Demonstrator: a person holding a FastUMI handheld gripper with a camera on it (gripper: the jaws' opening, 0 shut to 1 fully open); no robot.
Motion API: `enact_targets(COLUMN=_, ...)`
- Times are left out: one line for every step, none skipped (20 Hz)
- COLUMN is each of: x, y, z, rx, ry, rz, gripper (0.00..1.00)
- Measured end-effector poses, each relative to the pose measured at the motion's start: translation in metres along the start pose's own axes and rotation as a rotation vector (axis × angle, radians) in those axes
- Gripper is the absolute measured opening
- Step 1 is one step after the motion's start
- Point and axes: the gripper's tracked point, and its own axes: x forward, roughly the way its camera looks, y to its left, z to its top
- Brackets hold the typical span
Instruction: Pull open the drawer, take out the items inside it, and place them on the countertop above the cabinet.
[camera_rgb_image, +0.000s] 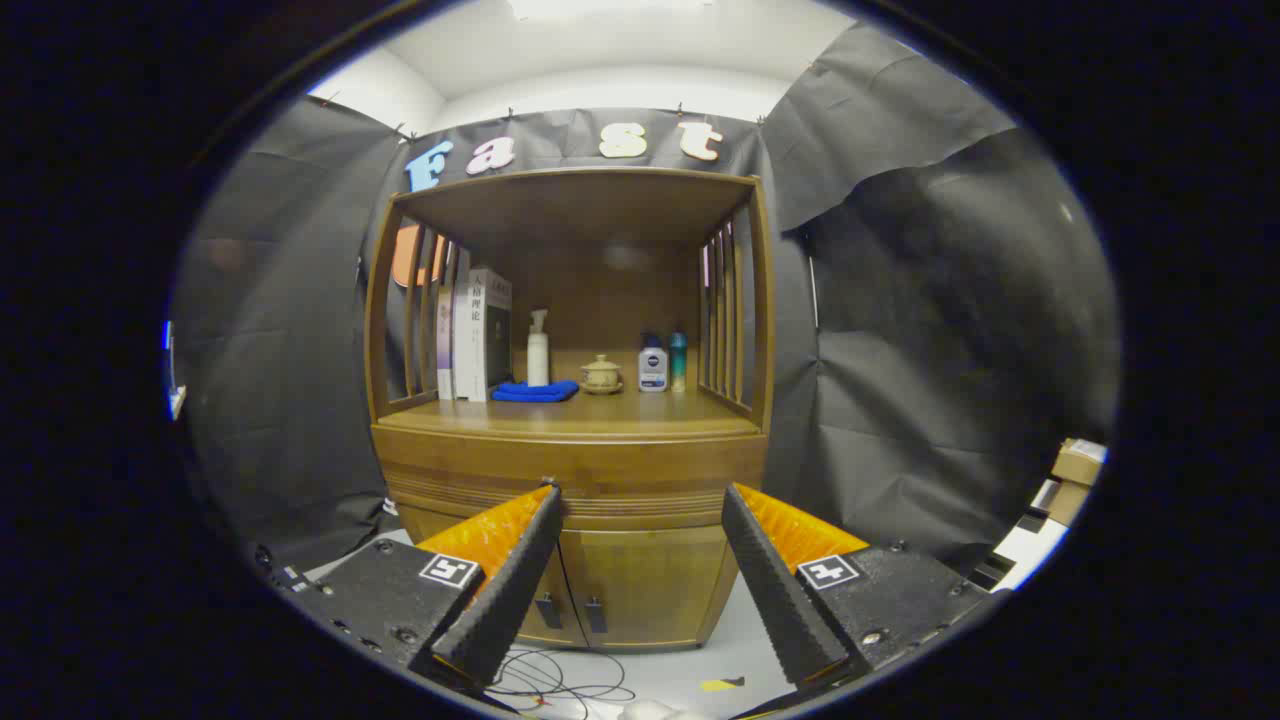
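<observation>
Gripper (640, 520): lower centre of frame, fingers spread wide and holding nothing, well short of the cabinet, likely set open to take a drawer front.
Cables (560, 685): loose on the floor, bottom centre, below the fingers.
Cabinet (575, 470): mid-frame beyond the fingers, doors shut.
Drawer (570, 492): the ribbed band under the countertop, I judge; closed, contents hidden.
Countertop (600, 412): centre; books, blue cloth, white bottle, small pot and two bottles sit at the back, so the front edge is free for unloading.

Book spine (490, 335) — Chinese characters; other labels too small.
</observation>
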Motion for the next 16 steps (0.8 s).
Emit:
enact_targets(x=0.001, y=0.0, z=-0.001, rx=-0.005, ry=0.003, rz=-0.003, gripper=1.0)
enact_targets(x=0.002, y=-0.001, z=-0.003, rx=-0.005, ry=0.007, rz=-0.003, gripper=1.0)
enact_targets(x=0.003, y=-0.001, z=-0.004, rx=-0.004, ry=0.006, rz=-0.003, gripper=1.0)
enact_targets(x=0.003, y=-0.001, z=-0.005, rx=-0.007, ry=0.01, rz=-0.007, gripper=1.0)
enact_targets(x=0.004, y=-0.002, z=-0.007, rx=-0.007, ry=0.013, rz=-0.01, gripper=1.0)
enact_targets(x=0.005, y=-0.002, z=-0.007, rx=-0.005, ry=0.014, rz=-0.009, gripper=1.0)
enact_targets(x=0.005, y=-0.002, z=-0.006, rx=-0.005, ry=0.014, rz=-0.01, gripper=1.0)
enact_targets(x=0.004, y=-0.002, z=-0.006, rx=-0.004, ry=0.009, rz=-0.012, gripper=1.0)
enact_targets(x=0.005, y=-0.001, z=-0.005, rx=-0.004, ry=0.006, rz=-0.012, gripper=1.0)
enact_targets(x=0.004, y=-0.001, z=-0.004, rx=-0.003, ry=0.002, rz=-0.011, gripper=1.0)
enact_targets(x=0.004, y=0.0, z=-0.002, rx=-0.004, ry=-0.003, rz=-0.009, gripper=1.0)
enact_targets(x=0.005, y=0.001, z=-0.002, rx=-0.006, ry=-0.005, rz=-0.007, gripper=1.0)
enact_targets(x=0.005, y=0.001, z=-0.001, rx=-0.009, ry=-0.01, rz=-0.007, gripper=1.0)
enact_targets(x=0.007, y=0.004, z=0.001, rx=-0.012, ry=-0.014, rz=-0.005, gripper=1.0)
enact_targets(x=0.013, y=0.007, z=0.001, rx=-0.016, ry=-0.013, rz=0.0, gripper=1.0)
enact_targets(x=0.028, y=0.014, z=0.001, rx=-0.017, ry=-0.008, rz=0.006, gripper=1.0)
